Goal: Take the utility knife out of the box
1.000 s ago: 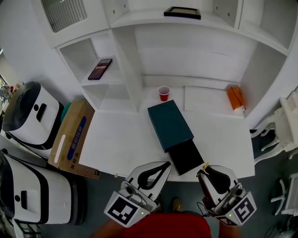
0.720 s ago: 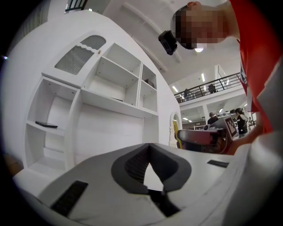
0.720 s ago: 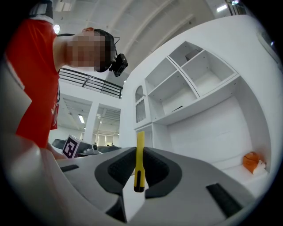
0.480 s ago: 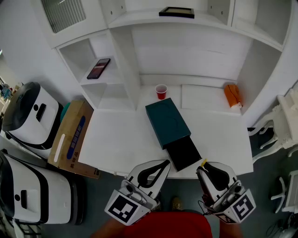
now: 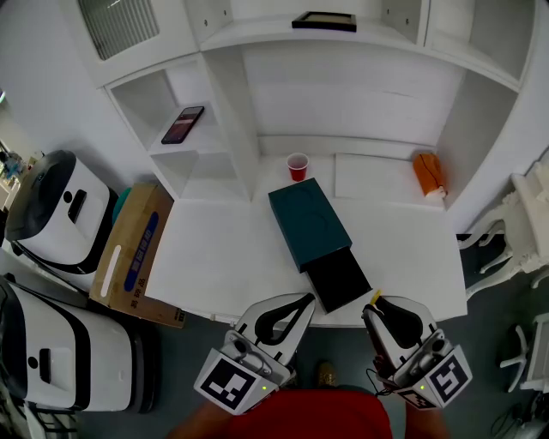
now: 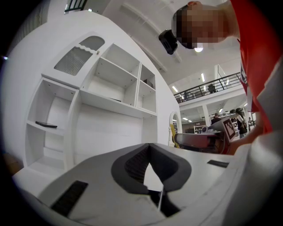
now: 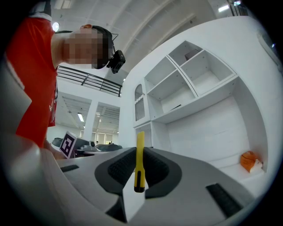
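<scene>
Utility knife [image 7: 139, 161]: slim, yellow, black at its near end; pinched edge-on between the right gripper [image 7: 140, 149] jaws, far end jutting beyond them; left gripper [image 6: 149, 145] pressed together, empty.

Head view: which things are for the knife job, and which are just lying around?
For the job:
- yellow utility knife, clamped in the right gripper
- teal box, with its black drawer slid out

Just lying about:
- red cup
- phone
- orange thing
- cardboard box
- picture frame
</scene>
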A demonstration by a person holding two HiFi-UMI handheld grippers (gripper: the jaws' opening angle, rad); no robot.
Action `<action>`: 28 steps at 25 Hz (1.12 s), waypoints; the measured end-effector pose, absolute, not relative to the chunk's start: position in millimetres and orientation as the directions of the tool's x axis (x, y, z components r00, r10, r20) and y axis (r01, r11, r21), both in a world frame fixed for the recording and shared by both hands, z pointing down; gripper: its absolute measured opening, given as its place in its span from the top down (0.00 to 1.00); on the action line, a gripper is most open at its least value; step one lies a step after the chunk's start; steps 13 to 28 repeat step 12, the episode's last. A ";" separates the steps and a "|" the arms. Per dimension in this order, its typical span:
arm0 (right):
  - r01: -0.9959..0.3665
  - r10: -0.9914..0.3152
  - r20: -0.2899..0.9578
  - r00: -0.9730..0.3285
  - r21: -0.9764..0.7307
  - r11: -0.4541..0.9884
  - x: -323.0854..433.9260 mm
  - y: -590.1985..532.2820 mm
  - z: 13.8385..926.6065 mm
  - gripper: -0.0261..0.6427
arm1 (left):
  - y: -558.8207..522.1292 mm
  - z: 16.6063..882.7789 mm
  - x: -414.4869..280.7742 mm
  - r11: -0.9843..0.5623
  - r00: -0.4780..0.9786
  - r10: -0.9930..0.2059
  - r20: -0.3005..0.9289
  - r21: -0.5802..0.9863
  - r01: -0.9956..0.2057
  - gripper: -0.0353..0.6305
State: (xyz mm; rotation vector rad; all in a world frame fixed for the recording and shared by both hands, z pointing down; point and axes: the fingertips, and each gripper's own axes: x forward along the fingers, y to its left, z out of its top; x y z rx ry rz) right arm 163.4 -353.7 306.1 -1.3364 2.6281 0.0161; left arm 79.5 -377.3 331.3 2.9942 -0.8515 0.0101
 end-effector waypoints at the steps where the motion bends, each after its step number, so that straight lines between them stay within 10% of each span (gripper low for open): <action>1: -0.801 -0.799 -0.175 -0.576 -0.078 0.594 163.2 -353.6 306.3 0.86 | -377.4 331.0 79.5 -0.850 0.850 -0.527 0.013 0.025 -0.527 0.93; 28: -0.801 -0.801 -0.167 -0.575 -0.083 0.593 163.7 -356.1 310.8 0.86 | -380.2 333.7 77.6 -0.846 0.847 -0.532 0.016 0.026 -0.532 0.93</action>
